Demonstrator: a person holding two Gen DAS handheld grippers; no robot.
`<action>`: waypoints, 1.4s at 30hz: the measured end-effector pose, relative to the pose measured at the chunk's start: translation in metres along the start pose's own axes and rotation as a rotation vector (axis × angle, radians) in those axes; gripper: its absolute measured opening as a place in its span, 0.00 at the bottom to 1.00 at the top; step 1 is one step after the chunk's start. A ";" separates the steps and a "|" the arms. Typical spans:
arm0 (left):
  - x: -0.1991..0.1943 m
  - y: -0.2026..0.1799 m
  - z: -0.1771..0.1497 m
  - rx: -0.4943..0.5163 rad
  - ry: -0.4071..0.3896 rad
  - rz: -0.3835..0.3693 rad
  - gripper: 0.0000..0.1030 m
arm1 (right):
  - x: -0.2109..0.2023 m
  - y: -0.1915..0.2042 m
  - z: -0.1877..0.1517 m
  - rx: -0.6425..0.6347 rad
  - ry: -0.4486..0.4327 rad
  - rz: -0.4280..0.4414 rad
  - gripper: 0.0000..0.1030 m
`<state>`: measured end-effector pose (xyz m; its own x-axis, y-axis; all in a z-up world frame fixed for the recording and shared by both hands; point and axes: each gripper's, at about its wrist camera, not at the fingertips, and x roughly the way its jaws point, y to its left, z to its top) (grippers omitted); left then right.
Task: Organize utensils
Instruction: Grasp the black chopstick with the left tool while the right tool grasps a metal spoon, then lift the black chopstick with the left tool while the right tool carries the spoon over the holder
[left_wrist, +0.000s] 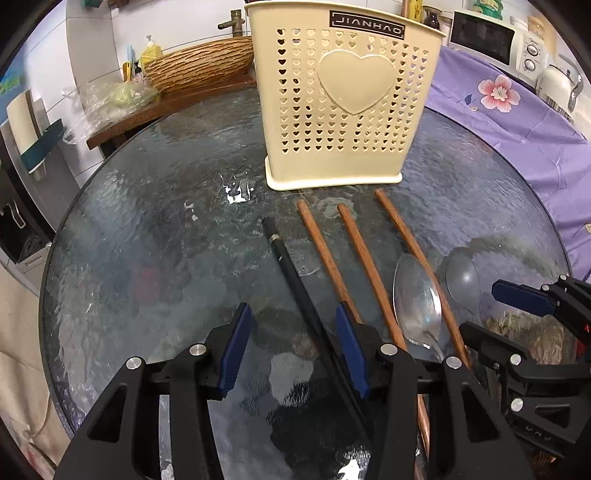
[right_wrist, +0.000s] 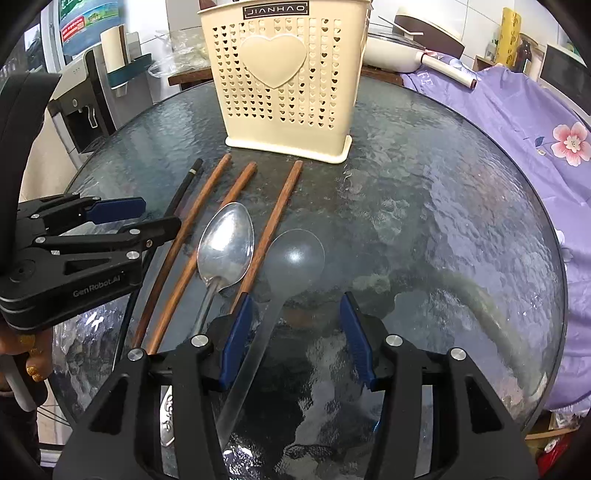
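A cream perforated utensil holder (left_wrist: 343, 107) (right_wrist: 284, 85) stands upright at the far side of the round glass table (left_wrist: 147, 229). In front of it lie a black chopstick (left_wrist: 284, 258) (right_wrist: 184, 188), three brown wooden chopsticks (left_wrist: 325, 254) (right_wrist: 277, 214), a metal spoon (left_wrist: 417, 299) (right_wrist: 225, 247) and a clear plastic spoon (left_wrist: 461, 277) (right_wrist: 291, 258). My left gripper (left_wrist: 291, 343) is open above the black chopstick. My right gripper (right_wrist: 295, 332) is open over the clear spoon's handle. Each gripper also shows in the other view (left_wrist: 517, 295) (right_wrist: 122, 221).
A purple flowered cloth (left_wrist: 517, 122) (right_wrist: 517, 122) covers the surface at the right. A wooden counter with a woven basin (left_wrist: 199, 66) and plastic bags is behind the table at the left. A microwave (left_wrist: 491, 37) and a kettle stand at the back right.
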<state>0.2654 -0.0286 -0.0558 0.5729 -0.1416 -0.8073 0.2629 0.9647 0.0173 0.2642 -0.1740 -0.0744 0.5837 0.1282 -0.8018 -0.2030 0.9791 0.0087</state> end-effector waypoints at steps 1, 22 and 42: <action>0.001 0.001 0.002 -0.003 0.002 0.001 0.42 | 0.001 0.000 0.001 0.001 0.000 -0.002 0.48; 0.022 0.020 0.035 -0.116 0.020 -0.024 0.11 | 0.013 0.005 0.018 0.017 -0.004 -0.017 0.36; 0.016 0.035 0.045 -0.209 -0.016 -0.105 0.07 | -0.010 -0.014 0.022 0.043 -0.132 0.067 0.35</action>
<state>0.3183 -0.0065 -0.0414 0.5632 -0.2456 -0.7890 0.1558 0.9693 -0.1904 0.2787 -0.1853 -0.0536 0.6684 0.2107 -0.7133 -0.2133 0.9731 0.0876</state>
